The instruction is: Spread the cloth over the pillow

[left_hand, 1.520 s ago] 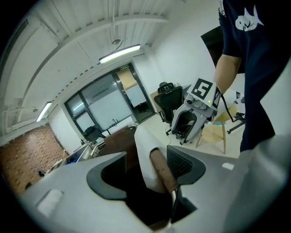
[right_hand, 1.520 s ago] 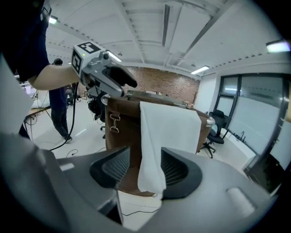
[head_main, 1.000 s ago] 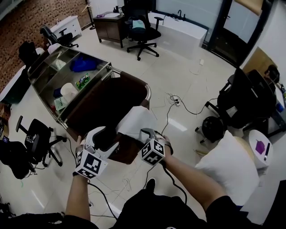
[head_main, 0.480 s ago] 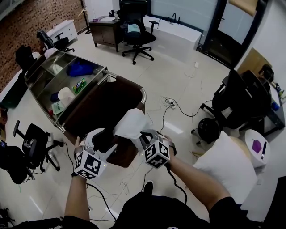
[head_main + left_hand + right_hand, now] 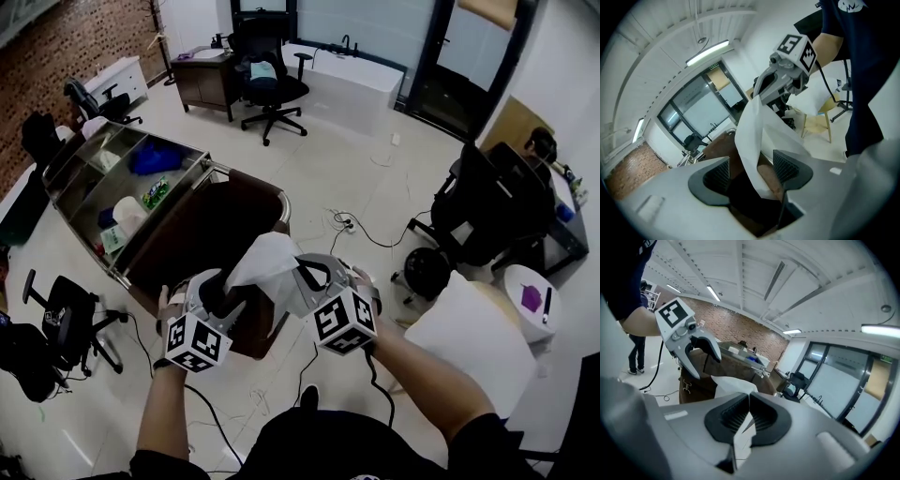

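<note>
Head view: right tool point(image 5: 307, 272) is pinching the white cloth point(image 5: 265, 261); left tool point(image 5: 221, 289) is gaping, cloth hanging between its spread jaws.

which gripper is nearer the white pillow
Right. The right gripper, shut on the cloth, sits left of the pillow in the head view; the left gripper is farther left, beyond the cloth.

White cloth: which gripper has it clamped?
The right gripper, jaws shut on the thin white cloth; the left gripper has jaws apart, the cloth only hanging between them.
</note>
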A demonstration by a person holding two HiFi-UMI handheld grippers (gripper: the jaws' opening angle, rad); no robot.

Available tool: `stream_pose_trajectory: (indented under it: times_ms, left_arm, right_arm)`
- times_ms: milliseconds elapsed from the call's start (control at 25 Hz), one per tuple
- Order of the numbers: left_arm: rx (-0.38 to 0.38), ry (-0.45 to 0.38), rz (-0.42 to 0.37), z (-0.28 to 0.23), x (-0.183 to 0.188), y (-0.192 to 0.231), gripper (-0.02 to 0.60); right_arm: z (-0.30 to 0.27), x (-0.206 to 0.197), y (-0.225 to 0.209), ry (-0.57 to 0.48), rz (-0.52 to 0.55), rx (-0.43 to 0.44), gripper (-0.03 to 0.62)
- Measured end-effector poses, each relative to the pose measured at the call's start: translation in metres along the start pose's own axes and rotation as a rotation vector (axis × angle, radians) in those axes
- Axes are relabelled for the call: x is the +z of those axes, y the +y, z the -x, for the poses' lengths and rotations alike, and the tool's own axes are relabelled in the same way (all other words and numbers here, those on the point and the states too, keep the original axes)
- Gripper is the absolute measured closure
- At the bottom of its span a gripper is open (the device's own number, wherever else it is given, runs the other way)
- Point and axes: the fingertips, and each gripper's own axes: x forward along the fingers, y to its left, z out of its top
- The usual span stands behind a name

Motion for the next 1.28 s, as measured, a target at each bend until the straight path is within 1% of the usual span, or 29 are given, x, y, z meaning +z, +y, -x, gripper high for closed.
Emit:
stream_pose_trajectory:
  times_ms: [240, 440, 640, 800, 880, 960, 1040, 1160, 1280]
  left_arm:
    - [-0.008, 0.037, -0.056, -0.013, 0.002, -0.006, 0.305]
    - [-0.014, 0.022, -0.060, -0.021, 0.012, -0.007, 0.312]
    - [0.006, 0.041, -0.082, -0.027, 0.013, -0.007, 0.337]
    - [0.019, 0.069, -0.093, -0.031, 0.008, -0.005, 0.358]
    - [0.027, 0.068, -0.082, -0.031, 0.007, -0.002, 0.395]
    - [0.043, 0.061, -0.078, -0.030, 0.009, 0.001, 0.488]
    - [0.069, 0.048, -0.094, -0.027, 0.016, 0.004, 0.572]
    - [0.126, 0.019, -0.130, -0.020, 0.033, 0.018, 0.581]
    - [0.194, -0.020, -0.181, -0.005, 0.059, 0.038, 0.581]
  right_arm:
    - [0.039, 0.032, -0.024, -0.054, 0.035, -0.076, 0.585]
    - [0.072, 0.043, -0.043, -0.080, 0.028, -0.136, 0.584]
    - [0.105, 0.042, -0.066, -0.097, 0.007, -0.215, 0.585]
    - [0.128, 0.029, -0.082, -0.086, -0.011, -0.270, 0.585]
    - [0.135, 0.026, -0.085, -0.084, -0.019, -0.289, 0.585]
    - [0.138, 0.024, -0.084, -0.074, -0.028, -0.293, 0.585]
    - [0.142, 0.019, -0.085, -0.065, -0.042, -0.297, 0.585]
    - [0.151, 0.011, -0.092, -0.079, -0.069, -0.306, 0.585]
    - [0.169, 0.011, -0.102, -0.089, -0.062, -0.343, 0.585]
